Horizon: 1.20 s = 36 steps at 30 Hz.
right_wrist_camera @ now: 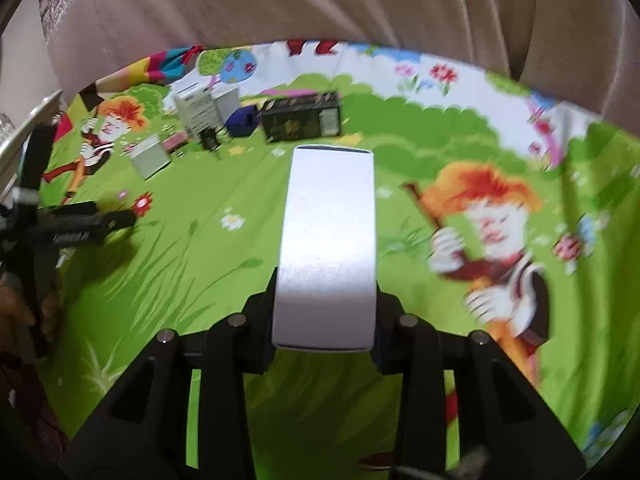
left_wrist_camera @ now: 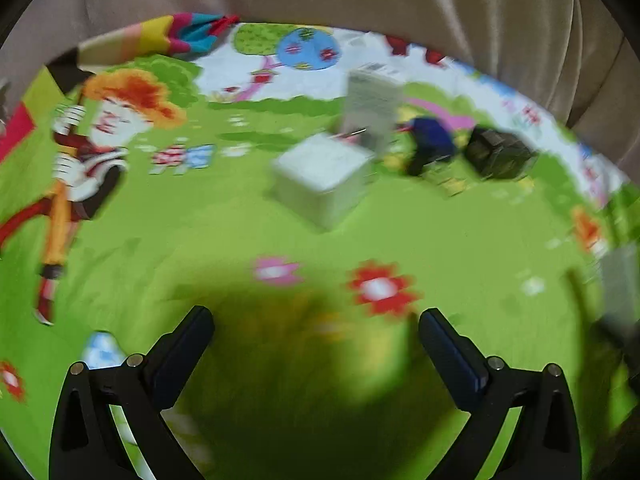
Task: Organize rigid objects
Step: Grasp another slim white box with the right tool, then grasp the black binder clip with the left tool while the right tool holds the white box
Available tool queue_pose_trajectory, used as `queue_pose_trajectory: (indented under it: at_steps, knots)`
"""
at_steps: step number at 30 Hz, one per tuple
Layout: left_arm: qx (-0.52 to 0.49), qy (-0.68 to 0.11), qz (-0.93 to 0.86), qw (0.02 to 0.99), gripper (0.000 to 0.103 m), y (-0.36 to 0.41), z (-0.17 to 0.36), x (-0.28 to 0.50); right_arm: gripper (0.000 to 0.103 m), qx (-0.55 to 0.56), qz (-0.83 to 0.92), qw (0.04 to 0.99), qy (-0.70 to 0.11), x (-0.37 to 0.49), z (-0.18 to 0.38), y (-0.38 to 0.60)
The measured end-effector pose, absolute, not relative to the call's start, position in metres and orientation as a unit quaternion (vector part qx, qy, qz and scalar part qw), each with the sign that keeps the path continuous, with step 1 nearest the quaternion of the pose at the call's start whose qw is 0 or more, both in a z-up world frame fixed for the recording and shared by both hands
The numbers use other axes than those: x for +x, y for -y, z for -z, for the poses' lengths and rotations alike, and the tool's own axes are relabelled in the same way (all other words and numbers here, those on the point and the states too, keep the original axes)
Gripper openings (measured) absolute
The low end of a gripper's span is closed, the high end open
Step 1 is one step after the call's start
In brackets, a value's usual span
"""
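Note:
My right gripper (right_wrist_camera: 324, 320) is shut on a long white box (right_wrist_camera: 328, 240) and holds it flat above the green cartoon mat (right_wrist_camera: 224, 280). My left gripper (left_wrist_camera: 316, 332) is open and empty, hovering over the mat (left_wrist_camera: 200, 240); it also shows at the left in the right wrist view (right_wrist_camera: 120, 220). A small white box (left_wrist_camera: 324, 176) lies ahead of the left gripper, with a taller white box (left_wrist_camera: 372, 108), a blue object (left_wrist_camera: 430, 144) and a black box (left_wrist_camera: 498, 154) behind it. The left view is blurred.
In the right wrist view the group stands far left: white boxes (right_wrist_camera: 200, 112), a small white box (right_wrist_camera: 150, 156), a blue object (right_wrist_camera: 242, 120), a long black box (right_wrist_camera: 302, 118). A beige curtain (right_wrist_camera: 320, 0) hangs behind the mat.

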<state>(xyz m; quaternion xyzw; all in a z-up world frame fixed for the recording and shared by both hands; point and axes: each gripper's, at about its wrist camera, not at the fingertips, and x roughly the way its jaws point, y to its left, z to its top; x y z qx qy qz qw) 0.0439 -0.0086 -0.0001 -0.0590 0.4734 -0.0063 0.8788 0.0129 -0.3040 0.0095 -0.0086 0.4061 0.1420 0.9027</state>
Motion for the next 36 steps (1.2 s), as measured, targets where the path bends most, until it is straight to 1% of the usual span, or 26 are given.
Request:
queue_pose_trajectory:
  at_steps: [1,3,7,11,12,14,15,16,20,23,25,27,30,32,34,36]
  knots:
    - [-0.081,-0.471,0.033,0.878,0.103,0.017,-0.002,0.049,0.041,0.0,-0.141,0.9,-0.412,0.019,-0.003,0.303]
    - [-0.09,-0.472,0.058,0.875,0.103,0.036,-0.003,0.063,0.04,-0.001,-0.135,0.902,-0.41,0.018,0.0,0.302]
    - [-0.051,-0.461,0.054,0.884,0.103,0.071,0.002,0.106,0.041,-0.001,-0.134,0.902,-0.411,0.02,-0.001,0.298]
    - [-0.016,-0.464,0.028,0.885,0.103,0.084,0.007,0.152,0.041,-0.001,-0.133,0.902,-0.411,0.021,0.0,0.297]
    - [0.005,-0.47,0.023,0.883,0.1,0.088,0.009,0.162,0.041,-0.002,-0.133,0.902,-0.411,0.021,0.0,0.296]
    - [0.022,-0.467,0.04,0.883,0.076,0.093,0.007,0.164,0.041,0.001,-0.135,0.902,-0.41,0.022,0.0,0.298]
    - [0.031,-0.465,0.053,0.883,0.041,0.094,0.002,0.157,0.041,0.005,-0.137,0.901,-0.411,0.023,0.001,0.299]
    - [0.037,-0.47,0.069,0.879,0.04,0.094,0.0,0.151,0.041,0.01,-0.14,0.901,-0.41,0.024,0.001,0.301]
    - [0.013,-0.461,0.116,0.88,0.04,0.078,-0.001,0.092,0.041,0.033,-0.149,0.9,-0.409,0.025,0.001,0.307]
    - [0.013,-0.447,0.122,0.886,0.04,0.065,-0.001,0.044,0.045,0.037,-0.153,0.899,-0.409,0.025,0.001,0.307]
    - [0.03,-0.438,0.12,0.891,0.041,0.054,0.001,0.026,0.049,0.033,-0.155,0.899,-0.408,0.025,0.001,0.305]
    - [0.055,-0.426,0.116,0.896,0.041,0.06,0.002,0.013,0.058,0.032,-0.162,0.898,-0.407,0.024,0.0,0.303]
    - [0.039,-0.428,0.114,0.896,0.043,0.058,0.001,0.018,0.067,0.029,-0.161,0.899,-0.407,0.026,0.0,0.302]
    - [0.028,-0.429,0.122,0.895,0.052,0.059,-0.001,0.017,0.069,0.012,-0.145,0.901,-0.409,0.03,0.0,0.299]
    - [0.029,-0.43,0.123,0.894,0.066,0.06,0.0,0.015,0.071,-0.006,-0.13,0.902,-0.411,0.034,0.001,0.296]
    - [0.031,-0.433,0.096,0.896,0.071,0.059,0.002,0.017,0.075,-0.013,-0.128,0.902,-0.413,0.038,0.001,0.294]
